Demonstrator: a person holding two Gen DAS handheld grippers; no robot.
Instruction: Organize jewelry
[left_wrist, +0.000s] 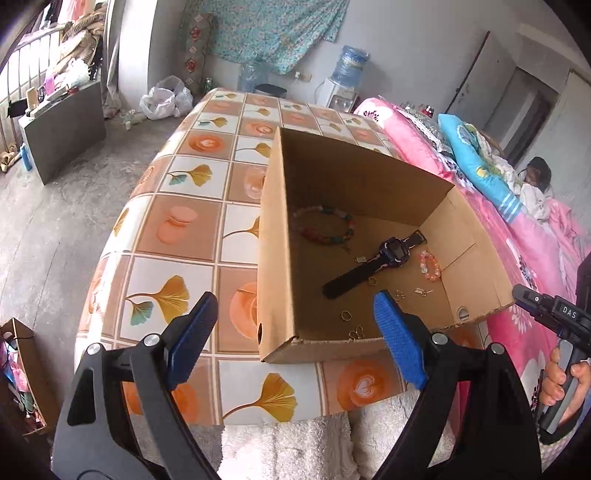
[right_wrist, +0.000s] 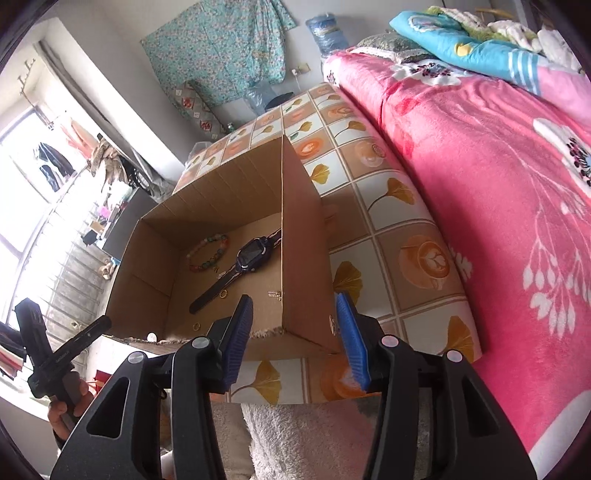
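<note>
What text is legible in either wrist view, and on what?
"DAS": white letters on the black body of the right gripper, seen in the left wrist view.
Lettering on the left gripper handle in the right wrist view: too blurred to read.
Water bottle label: too small to read.

A matt brown corrugated cardboard box (left_wrist: 354, 177) sits on a glossy, smooth tile-patterned worktop (left_wrist: 192, 221), beside a fuzzy pink fleece blanket (right_wrist: 480, 192) and rough white terry cloth (left_wrist: 288, 446).

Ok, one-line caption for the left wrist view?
Open left claw empty above a cardboard box holding a watch, bead bracelets and small rings on the tiled table.
</note>
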